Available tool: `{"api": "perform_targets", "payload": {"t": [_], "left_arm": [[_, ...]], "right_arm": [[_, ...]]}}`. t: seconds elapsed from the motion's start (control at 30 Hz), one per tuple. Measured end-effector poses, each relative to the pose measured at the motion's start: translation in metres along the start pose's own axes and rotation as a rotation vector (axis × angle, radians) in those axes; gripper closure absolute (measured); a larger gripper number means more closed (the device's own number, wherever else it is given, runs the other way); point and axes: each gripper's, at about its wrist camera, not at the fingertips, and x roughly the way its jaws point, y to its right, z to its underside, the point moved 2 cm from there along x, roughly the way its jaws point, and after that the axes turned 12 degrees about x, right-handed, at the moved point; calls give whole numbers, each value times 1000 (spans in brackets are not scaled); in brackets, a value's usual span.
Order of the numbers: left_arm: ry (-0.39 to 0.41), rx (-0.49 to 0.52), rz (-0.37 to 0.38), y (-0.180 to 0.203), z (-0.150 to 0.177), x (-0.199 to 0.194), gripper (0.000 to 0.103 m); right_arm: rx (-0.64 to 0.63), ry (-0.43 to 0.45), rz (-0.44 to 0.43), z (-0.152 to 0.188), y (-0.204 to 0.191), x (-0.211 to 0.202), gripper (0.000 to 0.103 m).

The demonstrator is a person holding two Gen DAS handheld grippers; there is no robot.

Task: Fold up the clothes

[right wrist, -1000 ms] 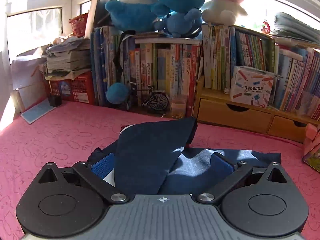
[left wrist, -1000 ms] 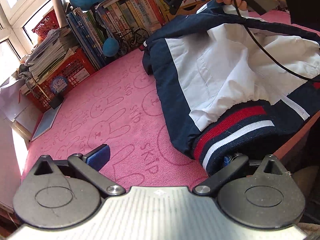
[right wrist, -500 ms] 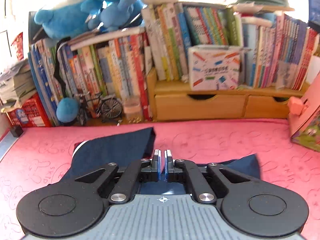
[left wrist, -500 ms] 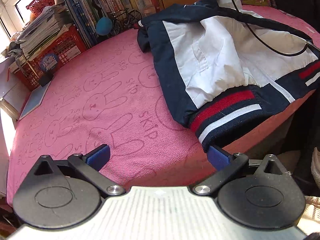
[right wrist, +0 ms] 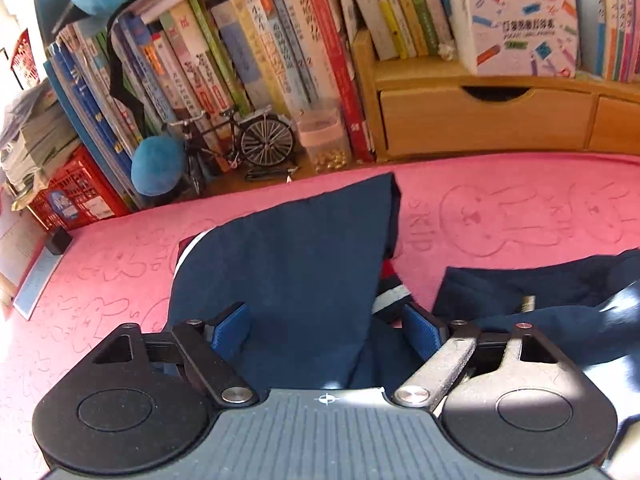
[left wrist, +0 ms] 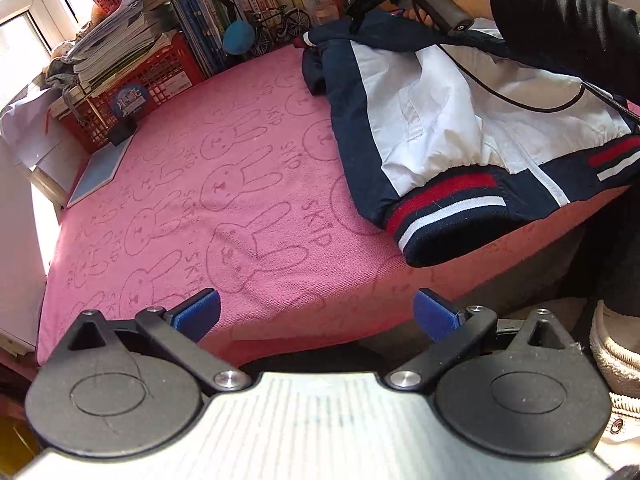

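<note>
On the pink rabbit-print cloth (left wrist: 248, 184) your jacket (left wrist: 460, 128) lies spread at its near edge. Your right gripper (right wrist: 326, 326) has just been opening, navy sleeve (right wrist: 288, 264) between unpressed pads. Your left gripper (left wrist: 316, 314) gapes empty.

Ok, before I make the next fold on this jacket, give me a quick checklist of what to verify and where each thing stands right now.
1. Left gripper free: ok, jaws wide apart above the pink cloth, nothing between them.
2. Right gripper on the jacket: not ok, its jaws have just been opening; the navy sleeve lies between the pads, unpinched.
3. Jacket fully on the table: not ok, its striped hem reaches the near edge.
4. Fold space left of the jacket: ok, bare pink cloth.
5. Cable off the fabric: not ok, it trails across the white panel.
6. Sleeve lying flat: cannot tell.
</note>
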Motion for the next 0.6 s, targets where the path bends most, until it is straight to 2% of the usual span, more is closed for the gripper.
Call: {"api": "perform_targets", "payload": {"t": [0.03,0.07,0.1,0.13,0.23,0.33,0.5,0.6], "left_arm": [[-2,-20,-14,-6,1,-4,0],[-3,-39,-28,-11,2,-9,0],[0,-53,-48,-17,1,-11,0],[8,-60,-73,-23,-3,-12,0],[45,-24,-107,-28,-22,-3,0],[91,22,-114,-29,-41,5,0],[153,59,-41,-17,-74,27,0],[164,64,1,-9,-90,41,0]], "right_arm": [[19,-7,-12,1,-2,3,66],[34,24,-23,0,-1,-6,81],[44,57,-37,-2,0,-16,91],[38,103,-58,-7,2,-33,92],[-20,292,-32,-25,19,-107,94],[-35,445,4,-37,68,-197,94],[44,626,172,-27,183,-318,94],[99,644,319,4,250,-349,94]]}}
